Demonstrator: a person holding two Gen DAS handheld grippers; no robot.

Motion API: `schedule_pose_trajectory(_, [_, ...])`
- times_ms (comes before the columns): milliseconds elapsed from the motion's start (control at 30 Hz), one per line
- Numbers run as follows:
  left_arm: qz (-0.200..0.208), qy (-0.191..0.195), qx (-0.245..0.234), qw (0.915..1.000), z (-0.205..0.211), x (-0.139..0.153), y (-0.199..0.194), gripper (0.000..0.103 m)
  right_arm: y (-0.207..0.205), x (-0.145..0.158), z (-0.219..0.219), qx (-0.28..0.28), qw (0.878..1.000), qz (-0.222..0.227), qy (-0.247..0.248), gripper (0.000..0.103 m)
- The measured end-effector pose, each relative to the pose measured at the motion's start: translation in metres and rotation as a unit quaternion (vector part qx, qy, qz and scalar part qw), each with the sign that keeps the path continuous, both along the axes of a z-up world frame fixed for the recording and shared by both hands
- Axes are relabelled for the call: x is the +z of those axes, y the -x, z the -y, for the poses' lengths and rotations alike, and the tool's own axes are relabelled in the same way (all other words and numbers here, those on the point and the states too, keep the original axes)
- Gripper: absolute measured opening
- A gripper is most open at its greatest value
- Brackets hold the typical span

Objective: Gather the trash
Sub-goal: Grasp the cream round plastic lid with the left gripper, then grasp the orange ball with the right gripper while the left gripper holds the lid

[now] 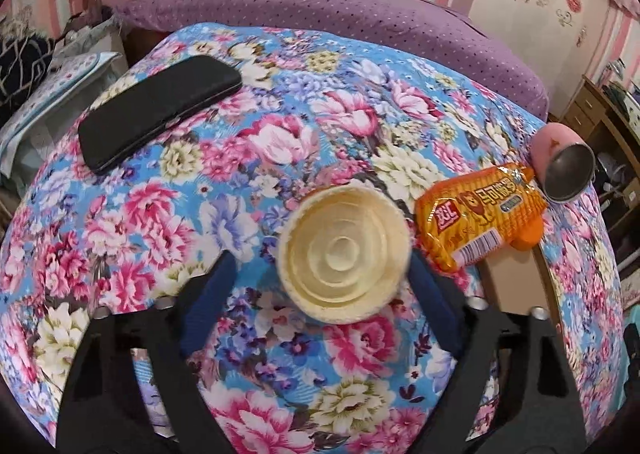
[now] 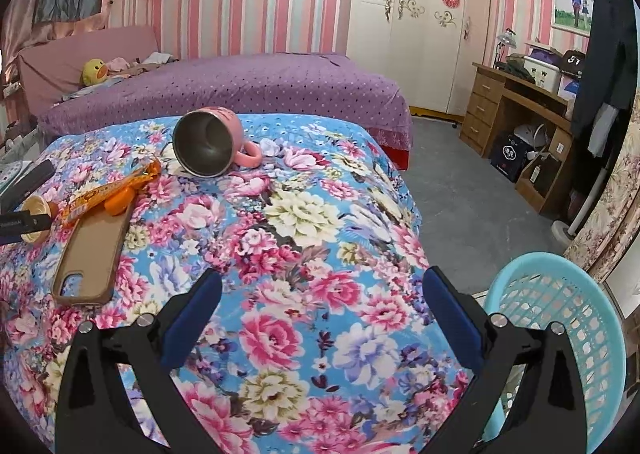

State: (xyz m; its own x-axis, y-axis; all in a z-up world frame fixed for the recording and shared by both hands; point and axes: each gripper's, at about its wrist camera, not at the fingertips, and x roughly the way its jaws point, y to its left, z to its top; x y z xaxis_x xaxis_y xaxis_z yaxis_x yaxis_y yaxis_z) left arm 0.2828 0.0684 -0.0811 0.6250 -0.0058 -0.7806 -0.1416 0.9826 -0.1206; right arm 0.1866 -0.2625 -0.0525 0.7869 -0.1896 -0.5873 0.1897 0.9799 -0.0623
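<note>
A cream paper cup (image 1: 344, 254) lies on the floral table cloth (image 1: 248, 141), its open mouth facing the left wrist camera. My left gripper (image 1: 320, 266) is open, its blue fingers on either side of the cup with a gap on the left. An orange snack wrapper (image 1: 480, 221) lies just right of the cup. In the right wrist view the cup (image 2: 36, 213) and wrapper (image 2: 108, 189) sit at far left. My right gripper (image 2: 320, 294) is open and empty over the cloth.
A black case (image 1: 160, 109) lies far left. A pink mug (image 2: 212, 141) lies on its side at the back. A brown phone case (image 2: 92, 254) lies by the wrapper. A turquoise plastic basket (image 2: 560, 334) stands right of the table. A purple bed (image 2: 240, 89) is behind.
</note>
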Motion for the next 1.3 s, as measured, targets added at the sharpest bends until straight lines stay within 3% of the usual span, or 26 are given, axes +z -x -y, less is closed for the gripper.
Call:
schedule_pose_trajectory(33, [0.002, -0.002, -0.011, 0.9999, 0.003, 0.001, 0.001, 0.061, 0.000, 0.000, -0.002, 0.001, 1.000, 0.001, -0.001, 0.098])
schedule_pose_trajectory(67, [0.004, -0.003, -0.023, 0.9997, 0.005, 0.002, 0.002, 0.059, 0.001, 0.001, -0.004, 0.003, 1.000, 0.002, -0.002, 0.098])
schedule_pose_trajectory(200, [0.021, -0.008, -0.033, 0.9992, -0.001, 0.015, 0.010, 0.059, -0.001, 0.008, -0.017, 0.023, 1.000, 0.006, -0.011, 0.098])
schedule_pose_trajectory(333, [0.048, 0.019, -0.038, 0.9979, -0.029, 0.038, 0.018, 0.059, -0.010, 0.013, -0.045, 0.062, 0.998, 0.004, 0.003, 0.098])
schedule_pose_trajectory(467, [0.066, 0.003, -0.011, 0.9978, -0.053, 0.047, 0.024, 0.059, -0.029, 0.015, -0.076, 0.095, 0.995, -0.002, 0.019, 0.098])
schedule_pose_trajectory(733, [0.073, 0.017, 0.031, 0.9967, -0.086, 0.054, 0.027, 0.059, -0.077, 0.003, -0.123, 0.153, 0.988, -0.034, 0.015, 0.097])
schedule_pose_trajectory(867, [0.074, 0.028, 0.035, 0.9963, -0.092, 0.054, 0.024, 0.059, -0.100, -0.008, -0.139, 0.181, 0.981, -0.063, 0.016, 0.080])
schedule_pose_trajectory(1100, [0.074, 0.026, 0.024, 0.9966, -0.083, 0.054, 0.020, 0.059, -0.129, -0.023, -0.169, 0.222, 0.970, -0.096, 0.034, 0.069])
schedule_pose_trajectory(1200, [0.075, 0.034, 0.021, 0.9964, -0.081, 0.055, 0.019, 0.059, -0.139, -0.022, -0.176, 0.233, 0.967, -0.098, 0.028, 0.052])
schedule_pose_trajectory(1233, [0.075, 0.035, 0.019, 0.9964, -0.080, 0.055, 0.019, 0.059, -0.142, -0.022, -0.177, 0.237, 0.966, -0.100, 0.026, 0.043])
schedule_pose_trajectory(1300, [0.075, 0.030, 0.014, 0.9966, -0.077, 0.056, 0.019, 0.059, -0.144, -0.022, -0.179, 0.241, 0.965, -0.099, 0.023, 0.041])
